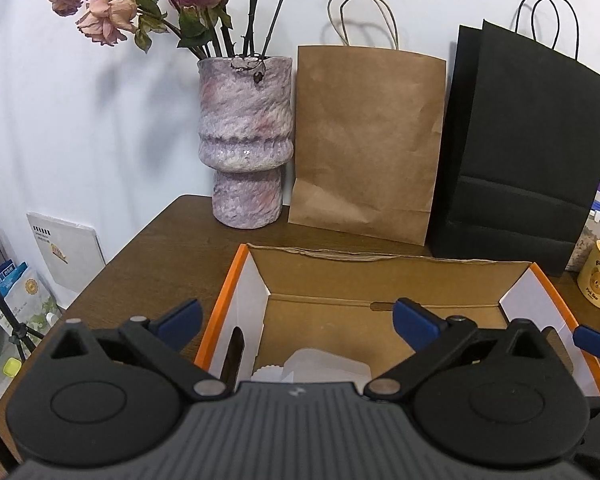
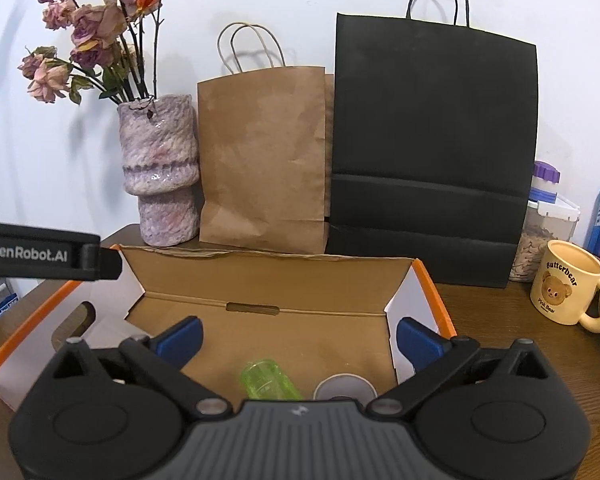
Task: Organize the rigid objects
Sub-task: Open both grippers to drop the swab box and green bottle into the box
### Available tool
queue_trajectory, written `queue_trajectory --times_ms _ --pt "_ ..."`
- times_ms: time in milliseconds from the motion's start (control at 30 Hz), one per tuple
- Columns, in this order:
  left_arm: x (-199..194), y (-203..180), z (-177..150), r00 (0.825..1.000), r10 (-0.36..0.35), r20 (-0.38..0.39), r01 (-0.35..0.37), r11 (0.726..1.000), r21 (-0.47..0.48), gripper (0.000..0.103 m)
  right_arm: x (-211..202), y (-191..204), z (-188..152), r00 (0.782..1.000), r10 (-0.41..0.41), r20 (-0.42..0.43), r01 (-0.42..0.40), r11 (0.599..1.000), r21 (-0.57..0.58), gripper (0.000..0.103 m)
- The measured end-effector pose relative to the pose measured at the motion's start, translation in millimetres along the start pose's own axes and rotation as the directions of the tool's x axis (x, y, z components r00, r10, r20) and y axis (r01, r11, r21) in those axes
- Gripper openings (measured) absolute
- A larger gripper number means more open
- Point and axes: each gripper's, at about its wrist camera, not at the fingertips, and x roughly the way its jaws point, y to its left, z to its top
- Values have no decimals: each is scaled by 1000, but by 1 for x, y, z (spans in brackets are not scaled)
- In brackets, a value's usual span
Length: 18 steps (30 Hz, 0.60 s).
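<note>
Left tongs point(image 1: 298, 322) gaping wide over orange-edged cardboard box point(image 1: 380, 280), gripping nothing. Right tongs point(image 2: 298, 338) also spreading wide, empty. Green translucent cup point(image 2: 268, 380) lying on its side on box floor, round white lid point(image 2: 344, 388) sitting just beside it (both partly hidden by tongs body). White plastic container point(image 1: 320, 366) resting in box, left end. Box standing on table point(image 1: 148, 264).

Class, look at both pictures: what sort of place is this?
Probably a home room: a wooden table against a wall holds a vase of dried roses, paper bags and a bear mug.
</note>
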Motion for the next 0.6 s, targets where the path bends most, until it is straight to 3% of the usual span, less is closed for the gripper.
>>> queue_trajectory --times_ms 600 --pt "-30 5 2 999 -19 47 19 1000 2 103 -26 -2 3 1000 -14 3 14 1000 -4 103"
